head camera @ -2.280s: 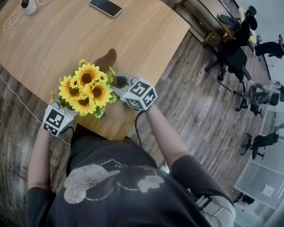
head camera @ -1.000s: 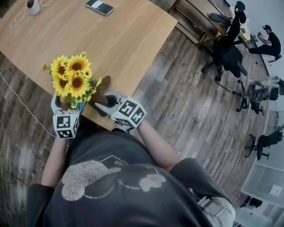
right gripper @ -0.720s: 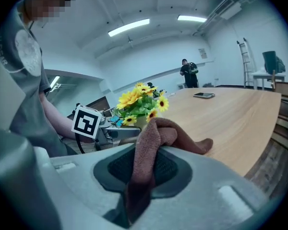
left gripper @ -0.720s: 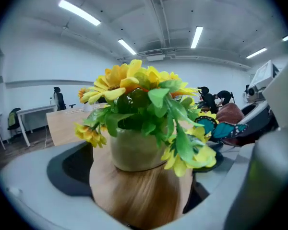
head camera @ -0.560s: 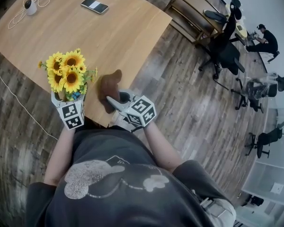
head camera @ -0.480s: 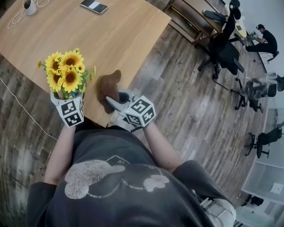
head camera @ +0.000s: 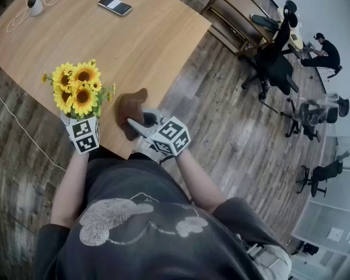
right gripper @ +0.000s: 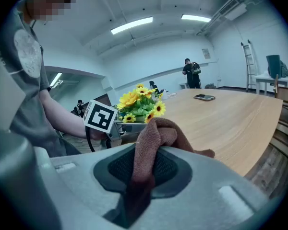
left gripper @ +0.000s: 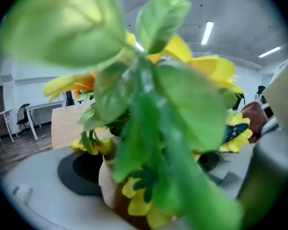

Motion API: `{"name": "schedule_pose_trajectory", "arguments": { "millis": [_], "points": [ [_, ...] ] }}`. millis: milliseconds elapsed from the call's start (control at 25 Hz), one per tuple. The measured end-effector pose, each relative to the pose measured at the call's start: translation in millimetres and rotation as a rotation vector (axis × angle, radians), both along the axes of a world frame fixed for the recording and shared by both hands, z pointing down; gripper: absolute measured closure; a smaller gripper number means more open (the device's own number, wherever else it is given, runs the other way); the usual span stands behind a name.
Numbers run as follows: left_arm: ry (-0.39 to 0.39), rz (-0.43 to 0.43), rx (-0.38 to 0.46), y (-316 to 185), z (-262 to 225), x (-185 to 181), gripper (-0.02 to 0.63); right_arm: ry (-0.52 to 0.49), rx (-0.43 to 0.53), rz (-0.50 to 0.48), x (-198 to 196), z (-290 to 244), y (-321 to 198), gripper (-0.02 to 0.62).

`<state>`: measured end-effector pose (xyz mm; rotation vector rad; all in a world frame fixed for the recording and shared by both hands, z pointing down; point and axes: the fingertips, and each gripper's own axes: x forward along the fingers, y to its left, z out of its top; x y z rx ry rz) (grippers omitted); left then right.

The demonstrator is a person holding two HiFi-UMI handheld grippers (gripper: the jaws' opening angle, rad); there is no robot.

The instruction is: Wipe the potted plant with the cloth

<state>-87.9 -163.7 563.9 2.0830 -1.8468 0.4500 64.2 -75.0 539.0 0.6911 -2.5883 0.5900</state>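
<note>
Potted plant (head camera: 77,92) moves left, apart from cloth (head camera: 131,104) pinched in right gripper (head camera: 139,120); left gripper (head camera: 81,121), jaws wide, just tightens on it, so wiping pauses.

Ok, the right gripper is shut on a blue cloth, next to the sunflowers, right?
Not blue. The cloth that the right gripper is shut on is brown, as the right gripper view shows. It is next to the sunflowers, as you say.

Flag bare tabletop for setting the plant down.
Free: the broad middle of the light wooden table, between the black phone, the white corded device and the brown cloth. Crowded: the near edge, with the yellow sunflower pot plant beside that cloth.
</note>
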Motion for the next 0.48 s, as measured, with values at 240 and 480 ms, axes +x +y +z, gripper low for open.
{"name": "schedule_pose_trajectory", "arguments": {
  "millis": [240, 480],
  "points": [
    [0.009, 0.089, -0.002, 2, 1, -1, 0.054, 0.011, 0.022, 0.034, -13, -8, -30, 0.532],
    [0.010, 0.241, -0.033, 7, 1, -2, 0.055, 0.038, 0.077, 0.042, -25, -22, -78, 0.532]
  ]
}}
